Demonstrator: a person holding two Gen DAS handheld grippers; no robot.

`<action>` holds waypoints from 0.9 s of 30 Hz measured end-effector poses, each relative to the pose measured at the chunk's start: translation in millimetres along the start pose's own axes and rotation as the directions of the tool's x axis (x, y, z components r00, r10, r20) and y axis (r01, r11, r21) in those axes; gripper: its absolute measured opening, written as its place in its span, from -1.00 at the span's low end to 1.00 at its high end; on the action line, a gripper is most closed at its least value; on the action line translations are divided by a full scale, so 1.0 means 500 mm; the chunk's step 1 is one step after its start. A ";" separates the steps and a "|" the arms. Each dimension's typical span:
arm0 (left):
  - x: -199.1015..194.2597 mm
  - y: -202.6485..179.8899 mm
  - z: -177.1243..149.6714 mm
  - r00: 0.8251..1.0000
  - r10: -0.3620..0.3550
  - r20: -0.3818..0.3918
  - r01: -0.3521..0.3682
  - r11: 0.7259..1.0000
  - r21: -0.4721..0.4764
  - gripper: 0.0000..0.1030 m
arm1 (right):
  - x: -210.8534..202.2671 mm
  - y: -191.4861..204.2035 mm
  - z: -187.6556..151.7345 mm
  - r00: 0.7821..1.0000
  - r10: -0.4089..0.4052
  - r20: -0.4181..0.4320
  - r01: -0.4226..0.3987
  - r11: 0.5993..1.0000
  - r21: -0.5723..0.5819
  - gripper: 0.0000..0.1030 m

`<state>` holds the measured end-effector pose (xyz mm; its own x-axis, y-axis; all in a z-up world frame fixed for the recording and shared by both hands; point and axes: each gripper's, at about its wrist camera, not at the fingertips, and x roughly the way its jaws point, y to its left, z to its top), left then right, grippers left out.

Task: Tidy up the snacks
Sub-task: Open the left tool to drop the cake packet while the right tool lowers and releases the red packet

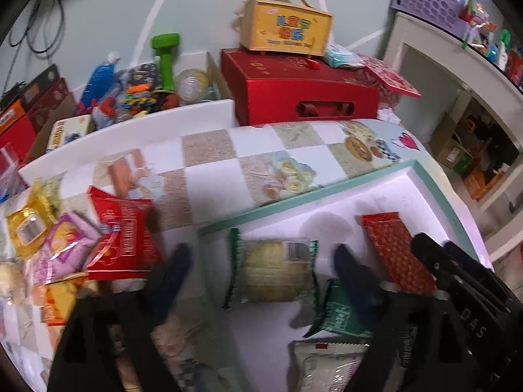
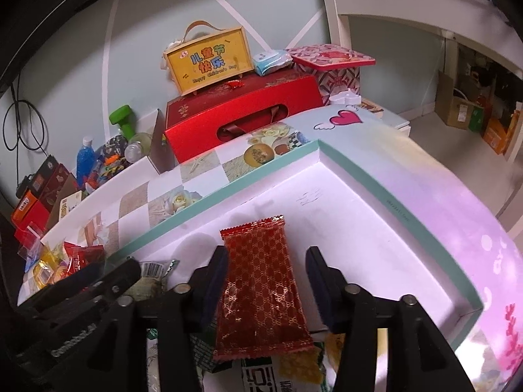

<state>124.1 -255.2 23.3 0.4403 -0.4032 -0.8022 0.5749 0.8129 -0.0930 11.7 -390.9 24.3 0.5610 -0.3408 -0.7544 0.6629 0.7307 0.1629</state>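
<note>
1. The white box (image 2: pixel 376 215) with the green rim is the landmark. It sits on the counter (image 1: pixel 209 153) with the picture cloth.
2. The red snack pack (image 2: pixel 261 287) lies flat inside the white box, near its middle. Its near end rests on other packs.
3. The green snack pack (image 1: pixel 271 271) also lies flat inside the white box, near the box's left wall.
4. Both packs look light, thin and soft. The wrappers look shiny, so they may slip. What is inside could crumble. I would pinch each one gently across its flat middle, not by the crimped ends.
5. The right gripper (image 2: pixel 266 284) has its jaws about half open. The red snack pack lies between them, with the left jaw right at its edge and a gap on the right. They are not squeezing it.
6. The left gripper (image 1: pixel 261 277) has its jaws wide open. The green snack pack lies between them, and they hold nothing.
7. More snacks (image 1: pixel 78 248) wait in a pile on the counter, left of the white box.
</note>
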 end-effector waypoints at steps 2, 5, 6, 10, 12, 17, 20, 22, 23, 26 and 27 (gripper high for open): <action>-0.011 0.009 0.000 0.999 0.033 0.018 -0.033 0.999 -0.010 0.85 | -0.004 0.002 0.000 1.000 -0.019 -0.002 0.019 1.000 -0.011 0.43; -0.026 0.026 0.000 0.996 0.077 0.033 -0.076 0.997 -0.024 0.94 | -0.008 0.001 -0.001 0.999 -0.037 -0.017 0.037 0.999 -0.012 0.70; -0.029 0.031 0.000 0.996 0.084 0.035 -0.083 0.996 -0.030 0.96 | -0.009 0.001 -0.002 0.999 -0.042 -0.021 0.042 0.999 -0.012 0.77; -0.039 0.051 -0.007 0.994 0.103 0.032 -0.101 0.993 -0.057 0.97 | -0.012 0.004 -0.007 0.997 -0.059 -0.043 0.059 0.998 -0.012 1.00; -0.043 0.059 -0.010 0.994 0.102 0.038 -0.100 0.993 -0.068 0.97 | -0.011 0.007 -0.009 0.996 -0.066 -0.055 0.065 0.998 -0.011 1.00; -0.055 0.077 -0.019 0.997 0.049 0.062 -0.044 0.995 -0.085 0.97 | -0.016 0.017 -0.018 0.995 -0.082 -0.059 0.081 0.997 -0.019 1.00; -0.066 0.086 -0.023 0.996 0.027 0.080 -0.019 0.995 -0.097 0.97 | -0.024 0.025 -0.020 0.996 -0.078 -0.052 0.077 0.997 -0.019 1.00; -0.073 0.093 -0.025 0.996 0.019 0.089 -0.010 0.995 -0.104 0.97 | -0.028 0.035 -0.022 0.996 -0.077 -0.051 0.075 0.997 -0.028 1.00; -0.077 0.097 -0.027 0.996 0.018 0.093 -0.007 0.994 -0.108 0.97 | -0.029 0.043 -0.024 0.995 -0.081 -0.051 0.079 0.996 -0.038 1.00; -0.088 0.111 -0.032 0.995 0.012 0.096 -0.001 0.993 -0.115 0.97 | -0.034 0.064 -0.027 0.995 -0.092 -0.049 0.088 0.994 -0.066 1.00; -0.094 0.116 -0.035 0.995 0.007 0.099 0.004 0.993 -0.114 0.97 | -0.037 0.069 -0.027 0.995 -0.090 -0.047 0.086 0.994 -0.069 1.00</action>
<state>124.6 -181.5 45.2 0.5107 -0.4368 -0.7405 0.4943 0.8539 -0.1628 17.7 -351.4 35.4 0.4753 -0.3768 -0.7950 0.6731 0.7376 0.0529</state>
